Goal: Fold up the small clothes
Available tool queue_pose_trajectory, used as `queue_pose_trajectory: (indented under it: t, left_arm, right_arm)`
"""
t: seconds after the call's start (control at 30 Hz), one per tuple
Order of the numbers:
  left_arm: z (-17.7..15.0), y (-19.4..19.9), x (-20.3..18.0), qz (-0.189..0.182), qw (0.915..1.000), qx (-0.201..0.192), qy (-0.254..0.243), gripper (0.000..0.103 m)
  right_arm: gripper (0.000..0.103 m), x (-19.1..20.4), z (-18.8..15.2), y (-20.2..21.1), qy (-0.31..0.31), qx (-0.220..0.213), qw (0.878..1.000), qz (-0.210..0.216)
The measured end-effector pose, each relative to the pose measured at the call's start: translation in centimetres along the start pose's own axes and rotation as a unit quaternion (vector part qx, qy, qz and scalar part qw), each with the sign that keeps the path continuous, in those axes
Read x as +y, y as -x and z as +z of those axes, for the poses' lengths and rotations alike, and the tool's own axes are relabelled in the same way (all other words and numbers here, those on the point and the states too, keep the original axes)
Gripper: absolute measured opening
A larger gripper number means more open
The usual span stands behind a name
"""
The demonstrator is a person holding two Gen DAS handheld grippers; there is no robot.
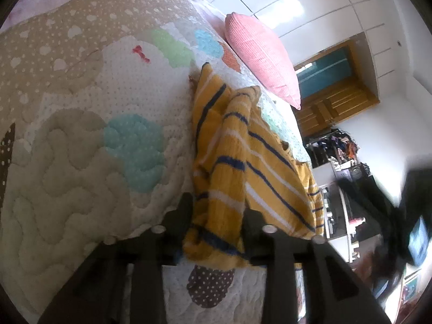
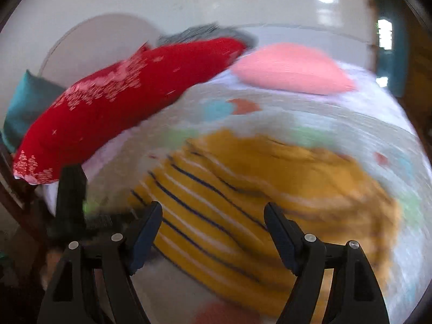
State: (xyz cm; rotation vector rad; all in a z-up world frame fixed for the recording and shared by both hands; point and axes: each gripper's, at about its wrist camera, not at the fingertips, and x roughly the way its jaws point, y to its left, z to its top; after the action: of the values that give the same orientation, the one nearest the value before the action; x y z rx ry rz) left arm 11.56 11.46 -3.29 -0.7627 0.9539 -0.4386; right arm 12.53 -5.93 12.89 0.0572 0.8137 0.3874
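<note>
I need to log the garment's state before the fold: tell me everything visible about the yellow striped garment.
The yellow striped garment is mustard knit-looking fabric with white and navy stripes, bunched and crumpled. It lies partly on the patchwork quilt, and one end is pinched in the left gripper. The right gripper hovers open above it, in a blurred view.

A small mustard-yellow garment (image 1: 237, 167) with navy and white stripes lies crumpled, partly bunched, on the bed.
</note>
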Motion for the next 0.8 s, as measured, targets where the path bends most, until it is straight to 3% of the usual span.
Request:
queue_pose_trajectory:
  t: [0.13, 0.2, 0.23, 0.27, 0.33, 0.4, 0.47, 0.57, 0.6, 0.73, 0.8]
  left_arm:
    - [-0.4, 0.2, -0.3, -0.012, 0.9999, -0.004, -0.009, 0.049]
    - [-0.5, -0.1, -0.9, -0.001, 0.9997, -0.009, -0.023, 0.048]
    - [-0.6, -0.2, -1.0, 0.002, 0.9996, -0.010, -0.028, 0.046]
    - [-0.8, -0.3, -1.1, 0.002, 0.9995, -0.011, -0.030, 0.034]
    - [-1.0, -0.5, -1.0, -0.001, 0.9997, -0.007, -0.023, 0.023]
    - [-1.0, -0.3, -0.7, -0.005, 0.9998, -0.009, -0.014, 0.022]
    - [-1.3, 0.1, -0.9, -0.003, 0.9998, -0.011, -0.013, 0.022]
    - [-1.8, 0.9, -2.0, 0.011, 0.9996, -0.017, -0.022, 0.022]
    - [-2.0, 1.4, -2.6, 0.013, 0.9994, -0.018, -0.026, 0.022]
    - [-2.9, 4.8, -6.3, -0.006, 0.9981, -0.029, -0.054, 0.024]
    - [-3.8, 7.4, -8.7, -0.023, 0.9952, -0.048, -0.082, 0.034]
  right_arm:
    - [0.082, 4.4, 4.4, -9.6, 0.041, 0.090, 0.995, -0.019]
    - [0.082, 6.0, 5.2, -13.5, 0.070, 0.135, 0.987, -0.046]
    - [0.082, 6.9, 5.4, -15.6, 0.087, 0.160, 0.981, -0.063]
    - [0.082, 7.3, 5.5, -17.0, 0.097, 0.179, 0.976, -0.073]
    - [0.083, 7.8, 5.2, -19.0, 0.111, 0.215, 0.965, -0.097]
    - [0.083, 8.0, 4.5, -20.5, 0.123, 0.243, 0.955, -0.122]
    - [0.078, 8.7, 4.2, -20.7, 0.136, 0.242, 0.951, -0.136]
    - [0.028, 9.4, 3.6, -19.5, 0.165, 0.223, 0.947, -0.161]
    - [0.015, 9.2, 3.5, -18.6, 0.165, 0.213, 0.950, -0.157]
    - [0.010, 7.0, 3.5, -13.1, 0.127, 0.151, 0.972, -0.132]
    - [0.010, 4.5, 3.7, -9.3, 0.094, 0.110, 0.982, -0.120]
